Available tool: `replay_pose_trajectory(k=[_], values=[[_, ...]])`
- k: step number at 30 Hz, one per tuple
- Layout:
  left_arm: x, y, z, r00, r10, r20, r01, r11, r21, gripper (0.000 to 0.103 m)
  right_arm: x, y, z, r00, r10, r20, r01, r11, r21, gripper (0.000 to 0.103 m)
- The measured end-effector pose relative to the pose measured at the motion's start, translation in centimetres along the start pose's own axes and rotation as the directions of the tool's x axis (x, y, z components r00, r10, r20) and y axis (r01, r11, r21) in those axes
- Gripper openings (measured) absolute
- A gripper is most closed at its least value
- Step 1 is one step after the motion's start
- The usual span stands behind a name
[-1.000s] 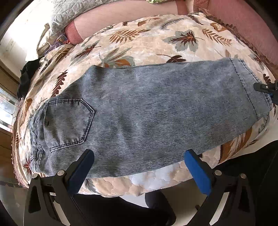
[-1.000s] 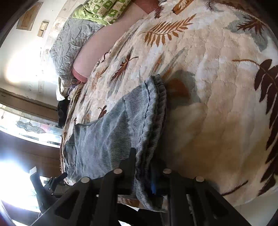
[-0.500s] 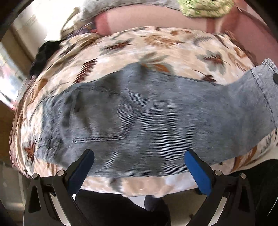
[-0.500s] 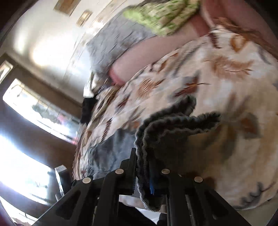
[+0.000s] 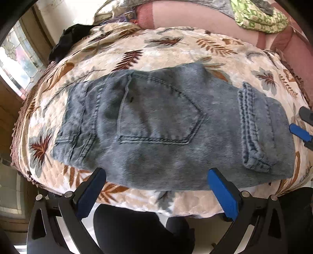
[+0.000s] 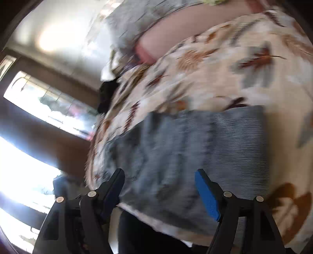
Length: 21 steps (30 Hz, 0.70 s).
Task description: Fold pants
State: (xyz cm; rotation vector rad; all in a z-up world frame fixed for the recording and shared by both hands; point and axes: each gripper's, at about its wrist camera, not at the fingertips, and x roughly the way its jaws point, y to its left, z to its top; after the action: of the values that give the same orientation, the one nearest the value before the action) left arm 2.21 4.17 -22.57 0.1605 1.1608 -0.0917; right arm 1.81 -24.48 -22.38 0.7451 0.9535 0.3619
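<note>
- Grey denim pants (image 5: 160, 125) lie folded on a leaf-print quilt (image 5: 176, 50) that covers the bed, close to its near edge, back pocket (image 5: 156, 113) up.
- The leg hem (image 5: 250, 127) rests doubled back over the body of the pants, at the right end of the bundle; the waistband sits at the left end.
- The long axis of the bundle runs left to right across the left wrist view, parallel to the bed's near edge.
- The left gripper (image 5: 156, 192) hovers at that near edge, jaws spread wide and holding nothing; the denim lies straight ahead of its fingertips, just beyond them.
- The right gripper (image 6: 159, 188) is also spread and empty, its blue-padded tip showing in the left view just beside the folded right end; its own view is motion-blurred, with denim directly ahead.
- Judgement: the right gripper is nearer the fold and hem, the left nearer the waistband; a further fold would likely carry one short end across the long axis toward the other.
- A green patterned cloth (image 5: 260, 17) and a dark garment (image 5: 68, 41) lie well apart at the far side.
</note>
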Motion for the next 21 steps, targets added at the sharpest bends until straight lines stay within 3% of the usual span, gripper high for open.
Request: replay_pose_trajectory(k=[4, 7, 9, 10, 11, 14, 17, 18, 21], values=[[-0.6, -3.2, 0.6, 1.0, -0.007, 0.031, 0.005, 0.997, 0.071, 0.103, -2.0, -2.7, -0.1, 0.988, -0.136, 0.077, 0.133, 0.99, 0.039, 0.077], [-1.3, -5.9, 1.4, 0.997, -0.011, 0.079, 0.002, 0.993, 0.121, 0.103, -2.2, -2.9, -0.2, 0.973, -0.209, 0.097, 0.211, 0.977, -0.013, 0.074], [-1.2, -7.9, 2.2, 0.992, 0.001, 0.124, -0.021, 0.988, 0.153, 0.103, -2.2, -1.9, -0.5, 0.971, -0.207, 0.122, 0.217, 0.973, -0.081, 0.059], [-0.9, -8.6, 2.5, 0.991, 0.004, 0.131, -0.025, 0.986, 0.163, 0.103, -2.1, -1.6, -0.5, 0.971, -0.205, 0.121, 0.217, 0.971, -0.102, 0.042], [-0.4, -9.2, 2.8, 0.992, 0.004, 0.13, -0.027, 0.985, 0.172, 0.103, -1.7, -1.5, -0.5, 0.97, -0.215, 0.112, 0.228, 0.966, -0.12, 0.03], [2.7, -10.5, 3.4, 0.999, 0.018, 0.048, -0.026, 0.984, 0.177, 0.103, 0.1, -2.9, -0.6, 0.955, -0.291, 0.048, 0.295, 0.95, -0.105, 0.022], [5.3, -10.8, 2.9, 0.994, -0.087, -0.059, 0.095, 0.986, 0.137, 0.103, 1.7, -4.3, -0.5, 0.943, -0.33, -0.032, 0.325, 0.94, -0.104, 0.021], [5.3, -10.6, 2.8, 0.99, -0.125, -0.062, 0.131, 0.985, 0.11, 0.103, 1.7, -4.3, -0.4, 0.944, -0.328, -0.029, 0.323, 0.94, -0.109, 0.021], [4.9, -10.4, 3.0, 0.986, -0.148, -0.071, 0.155, 0.981, 0.118, 0.101, 1.0, -4.7, -0.2, 0.956, -0.291, -0.025, 0.289, 0.954, -0.078, 0.021]])
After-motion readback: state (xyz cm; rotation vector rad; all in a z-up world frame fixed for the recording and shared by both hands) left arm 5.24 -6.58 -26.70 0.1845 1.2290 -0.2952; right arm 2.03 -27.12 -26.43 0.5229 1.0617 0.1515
